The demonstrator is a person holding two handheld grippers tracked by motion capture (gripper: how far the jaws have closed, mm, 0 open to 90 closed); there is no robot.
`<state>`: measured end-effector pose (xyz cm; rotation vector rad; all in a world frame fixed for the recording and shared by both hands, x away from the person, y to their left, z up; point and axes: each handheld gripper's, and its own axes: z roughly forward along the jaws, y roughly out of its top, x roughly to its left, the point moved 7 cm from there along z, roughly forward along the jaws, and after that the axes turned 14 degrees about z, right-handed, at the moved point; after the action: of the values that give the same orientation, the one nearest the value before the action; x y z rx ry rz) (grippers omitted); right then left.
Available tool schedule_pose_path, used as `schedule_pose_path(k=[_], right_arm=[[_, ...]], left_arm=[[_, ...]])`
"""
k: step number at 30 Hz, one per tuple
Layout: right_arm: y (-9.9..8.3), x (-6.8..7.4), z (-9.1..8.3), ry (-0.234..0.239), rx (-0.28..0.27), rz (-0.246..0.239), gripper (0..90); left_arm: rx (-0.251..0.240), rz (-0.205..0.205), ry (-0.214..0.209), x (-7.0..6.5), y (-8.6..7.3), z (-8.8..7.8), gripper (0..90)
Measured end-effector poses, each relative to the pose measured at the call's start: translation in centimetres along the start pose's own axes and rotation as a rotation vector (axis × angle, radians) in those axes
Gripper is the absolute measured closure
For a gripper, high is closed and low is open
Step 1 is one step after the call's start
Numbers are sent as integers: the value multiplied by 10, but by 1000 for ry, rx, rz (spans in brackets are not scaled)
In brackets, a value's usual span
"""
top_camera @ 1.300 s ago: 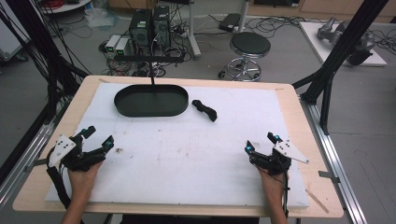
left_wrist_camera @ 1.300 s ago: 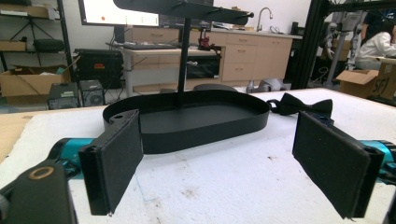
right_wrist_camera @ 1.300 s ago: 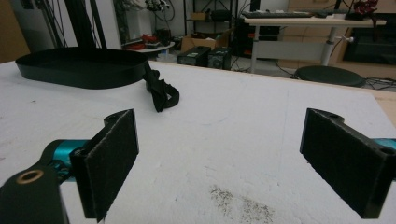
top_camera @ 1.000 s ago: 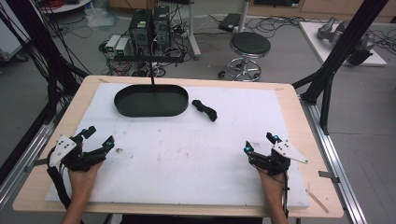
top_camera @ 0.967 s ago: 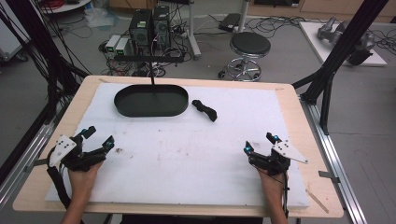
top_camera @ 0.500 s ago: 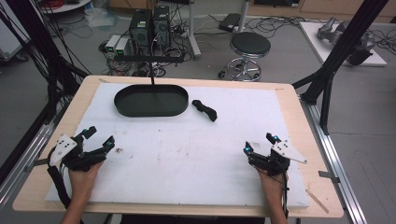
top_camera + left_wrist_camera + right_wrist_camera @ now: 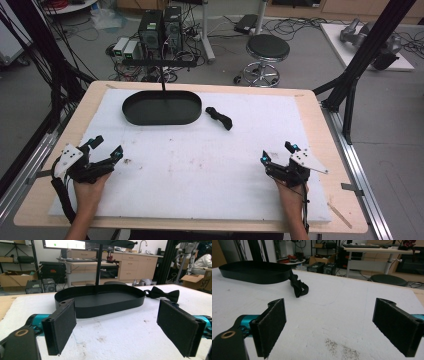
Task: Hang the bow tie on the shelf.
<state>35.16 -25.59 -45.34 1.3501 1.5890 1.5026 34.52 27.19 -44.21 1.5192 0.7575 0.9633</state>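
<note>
— While both hands rest low, how are the jaws?
— Left gripper [image 7: 106, 149] wide; right gripper [image 7: 278, 153] wide.
— The bow tie [image 7: 219, 117]?
— Twelve o'clock, just beside the tray [image 7: 161, 116], at its three o'clock.

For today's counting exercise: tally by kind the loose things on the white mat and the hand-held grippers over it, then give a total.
Black oval tray: 1
Black bow tie: 1
Hand-held grippers: 2, the left gripper and the right gripper, both open and empty
Total: 4
</note>
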Motion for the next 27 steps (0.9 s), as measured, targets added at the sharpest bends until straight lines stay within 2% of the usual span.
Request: schedule_pose_path(k=[8, 10, 14, 17, 19, 21, 22, 24, 25, 27], right_arm=[[14, 7, 13, 51, 27, -12, 109], [25, 15, 24, 73, 40, -50, 110], [36, 24, 35, 87, 55, -72, 112], [49, 31, 52, 103, 67, -99, 143], [50, 32, 54, 104, 72, -94, 150], [60, 37, 66, 110, 84, -102, 157], [62, 38, 69, 115, 81, -116, 158], [65, 40, 73, 113, 86, -114, 159], [71, 44, 83, 119, 102, -112, 168], [73, 46, 86, 124, 101, -116, 174]], left_arm=[[-1, 2, -7, -1, 0, 1, 161], [1, 0, -10, -1, 0, 2, 161], [-1, -1, -13, -1, 0, 2, 161], [0, 1, -15, -2, 0, 2, 161], [0, 0, -16, -2, 0, 2, 161], [4, 2, -15, -1, -1, 2, 162], [5, 0, -17, -2, -1, 2, 161], [4, 1, -18, -2, -1, 2, 161], [4, 1, -18, -2, -1, 2, 161], [4, -1, -17, -2, -1, 2, 162]])
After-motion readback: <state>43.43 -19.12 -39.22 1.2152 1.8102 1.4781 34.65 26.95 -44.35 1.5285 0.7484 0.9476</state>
